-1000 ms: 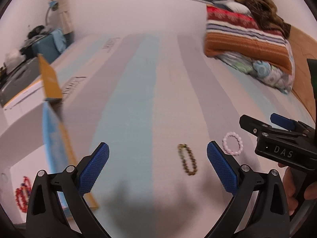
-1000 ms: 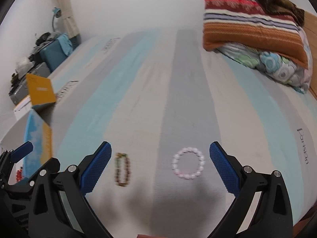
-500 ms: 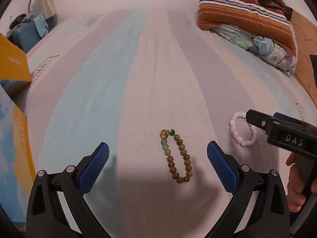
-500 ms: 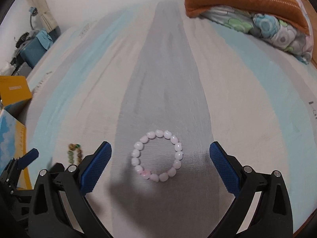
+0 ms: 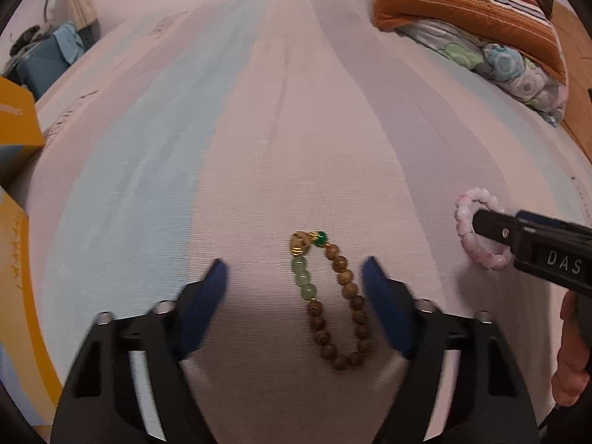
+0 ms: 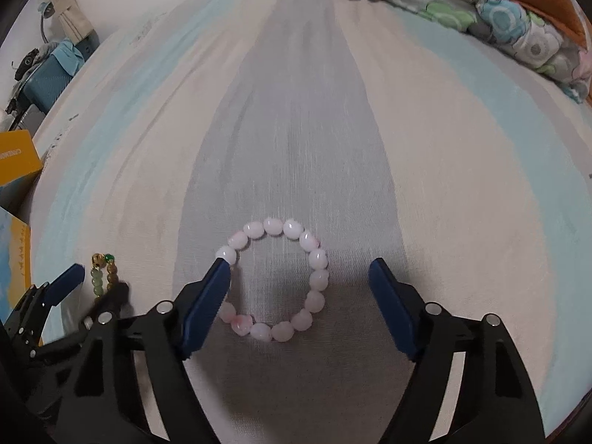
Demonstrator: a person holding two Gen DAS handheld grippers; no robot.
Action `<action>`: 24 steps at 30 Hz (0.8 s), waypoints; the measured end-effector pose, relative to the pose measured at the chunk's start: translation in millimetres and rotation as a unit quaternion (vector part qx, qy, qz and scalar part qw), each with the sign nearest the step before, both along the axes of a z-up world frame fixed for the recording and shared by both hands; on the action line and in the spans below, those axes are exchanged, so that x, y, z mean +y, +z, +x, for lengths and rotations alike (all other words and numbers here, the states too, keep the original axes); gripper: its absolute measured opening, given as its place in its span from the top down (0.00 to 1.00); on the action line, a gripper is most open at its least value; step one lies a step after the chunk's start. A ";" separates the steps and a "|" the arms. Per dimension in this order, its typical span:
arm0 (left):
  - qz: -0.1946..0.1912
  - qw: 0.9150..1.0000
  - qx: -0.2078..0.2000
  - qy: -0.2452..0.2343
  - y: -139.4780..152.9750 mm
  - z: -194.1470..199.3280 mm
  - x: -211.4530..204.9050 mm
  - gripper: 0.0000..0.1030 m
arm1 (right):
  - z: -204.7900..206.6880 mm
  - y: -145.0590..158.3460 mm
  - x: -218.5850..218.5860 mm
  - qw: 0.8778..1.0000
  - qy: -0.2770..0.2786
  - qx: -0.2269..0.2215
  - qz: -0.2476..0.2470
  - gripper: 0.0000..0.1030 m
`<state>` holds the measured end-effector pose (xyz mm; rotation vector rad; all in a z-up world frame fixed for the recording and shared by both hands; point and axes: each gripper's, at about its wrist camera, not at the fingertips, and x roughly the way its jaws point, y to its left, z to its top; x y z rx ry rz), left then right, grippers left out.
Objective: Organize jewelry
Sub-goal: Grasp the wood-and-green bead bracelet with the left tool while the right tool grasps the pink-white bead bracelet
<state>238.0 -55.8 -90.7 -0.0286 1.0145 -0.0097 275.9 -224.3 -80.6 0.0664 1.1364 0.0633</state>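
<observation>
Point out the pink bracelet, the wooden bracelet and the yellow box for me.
pink bracelet [image 6: 319, 259]: right wrist view, a bead on its right side.
wooden bracelet [image 5: 349, 290]: left wrist view, a brown bead on its right strand.
yellow box [image 6: 16, 157]: right wrist view, its yellow face.

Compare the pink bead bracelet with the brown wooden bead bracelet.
The pink bead bracelet lies as an open round ring of one pale colour; the brown wooden bead bracelet is squeezed into a narrow loop and mixes brown, light green and gold beads. The pink one sits between the right gripper's open fingers, the brown one between the left gripper's. Both lie flat on the striped bedsheet.
</observation>
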 end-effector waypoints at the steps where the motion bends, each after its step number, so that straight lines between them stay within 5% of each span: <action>1: -0.004 1.000 0.001 0.004 0.4 0.0 2.2 0.41 | 0.3 -2.1 0.1 1.000 -0.002 0.004 -0.002 0.32; 9: -0.007 1.000 0.008 0.004 3.4 -1.0 8.2 0.76 | 0.4 -5.7 -0.7 1.000 -0.017 0.021 -0.015 0.48; 18: -0.007 1.000 0.010 -0.004 4.1 -4.5 10.7 0.86 | -2.2 -3.6 -6.7 0.999 -0.038 0.028 -0.020 0.90; 24: 0.003 1.000 0.004 -0.003 5.3 -9.9 10.7 0.86 | -9.4 3.2 -7.7 0.999 -0.040 0.014 -0.009 0.90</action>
